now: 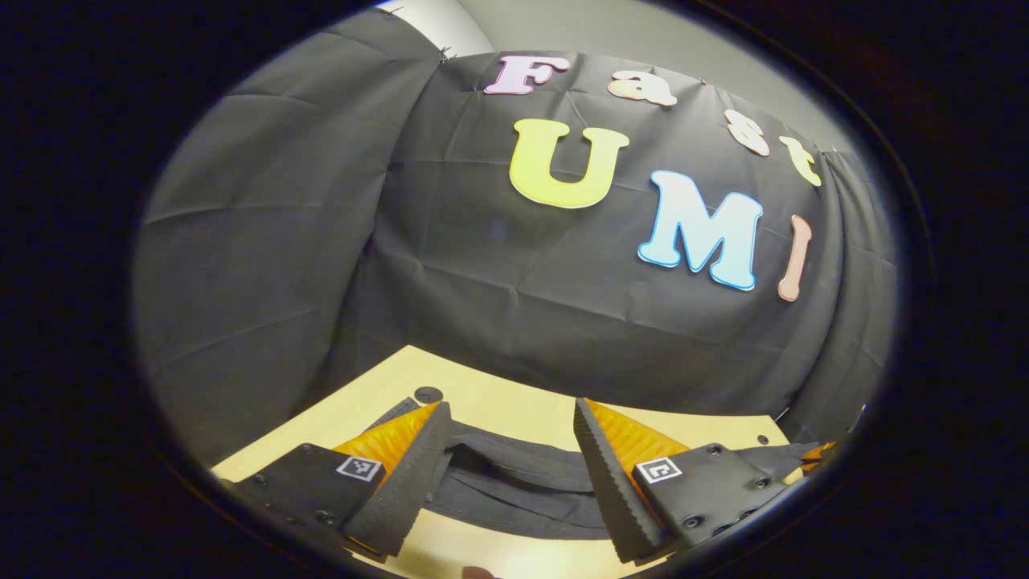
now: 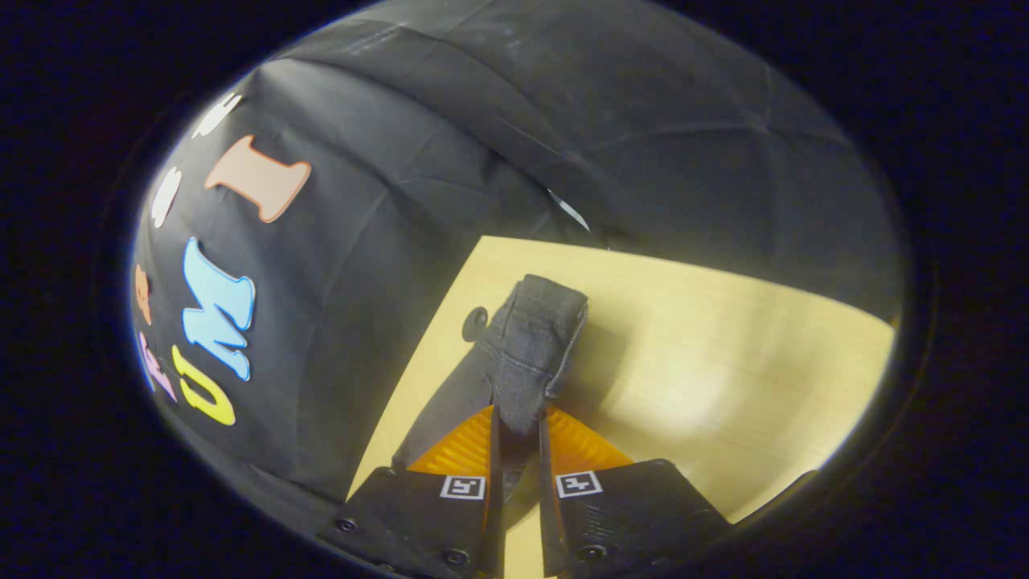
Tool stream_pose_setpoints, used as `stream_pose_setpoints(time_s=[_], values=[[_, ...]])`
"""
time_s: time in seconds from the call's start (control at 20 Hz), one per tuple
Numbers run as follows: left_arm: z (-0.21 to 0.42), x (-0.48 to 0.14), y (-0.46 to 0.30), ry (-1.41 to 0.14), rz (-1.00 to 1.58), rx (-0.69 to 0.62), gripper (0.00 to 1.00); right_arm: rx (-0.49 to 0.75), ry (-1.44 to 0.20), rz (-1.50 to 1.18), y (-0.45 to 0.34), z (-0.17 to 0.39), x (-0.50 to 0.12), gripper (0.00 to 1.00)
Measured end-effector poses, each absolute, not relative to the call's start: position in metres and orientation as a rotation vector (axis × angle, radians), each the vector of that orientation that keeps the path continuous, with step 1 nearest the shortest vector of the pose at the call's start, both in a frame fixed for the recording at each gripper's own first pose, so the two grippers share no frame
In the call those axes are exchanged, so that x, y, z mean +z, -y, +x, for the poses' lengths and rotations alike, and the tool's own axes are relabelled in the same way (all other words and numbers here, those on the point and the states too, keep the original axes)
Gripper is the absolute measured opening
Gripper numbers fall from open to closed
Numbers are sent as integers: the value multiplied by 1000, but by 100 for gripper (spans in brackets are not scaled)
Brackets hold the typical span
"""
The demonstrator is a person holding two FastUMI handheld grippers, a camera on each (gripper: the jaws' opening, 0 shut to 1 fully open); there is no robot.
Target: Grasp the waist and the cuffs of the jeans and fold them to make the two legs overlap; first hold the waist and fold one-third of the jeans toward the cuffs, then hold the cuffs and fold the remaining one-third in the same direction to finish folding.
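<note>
Left gripper view has the left gripper (image 1: 510, 474) wide open above the dark grey denim jeans (image 1: 514, 486) lying near the far edge of the pale wooden table (image 1: 498, 402). The right gripper (image 2: 515, 450) pinches a lifted end; I'd clamp the other end before folding.

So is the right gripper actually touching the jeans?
Touching. In the right gripper view, the right gripper has both fingers closed on a bunched end of the jeans, lifted above the table.
</note>
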State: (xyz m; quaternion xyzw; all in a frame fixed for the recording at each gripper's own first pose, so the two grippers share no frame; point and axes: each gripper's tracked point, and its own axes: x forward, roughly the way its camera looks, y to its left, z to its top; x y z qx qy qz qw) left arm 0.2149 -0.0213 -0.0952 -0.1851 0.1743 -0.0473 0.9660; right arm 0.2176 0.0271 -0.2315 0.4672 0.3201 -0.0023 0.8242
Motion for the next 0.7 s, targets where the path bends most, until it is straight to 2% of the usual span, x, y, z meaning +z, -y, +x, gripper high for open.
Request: stream_pose_setpoints(time_s=[0.15, 0.2, 0.25, 0.6, 0.65, 0.7], values=[[208, -93, 26, -347, -375, -112, 99, 59, -521, 1014, -21, 211, -171, 17], [205, -91, 28, -343, -371, -119, 99, 80, -484, 1007, -25, 208, -157, 12], [203, -88, 29, -337, -367, -124, 99, 103, -454, 990, -32, 202, -144, 17], [187, -75, 23, -309, -344, -146, 99, 311, -320, 616, -131, 168, -87, 16], [186, -75, 23, -307, -340, -149, 94, 340, -305, 563, -150, 167, -83, 16], [184, -74, 21, -305, -339, -149, 100, 367, -287, 514, -168, 166, -80, 16]])
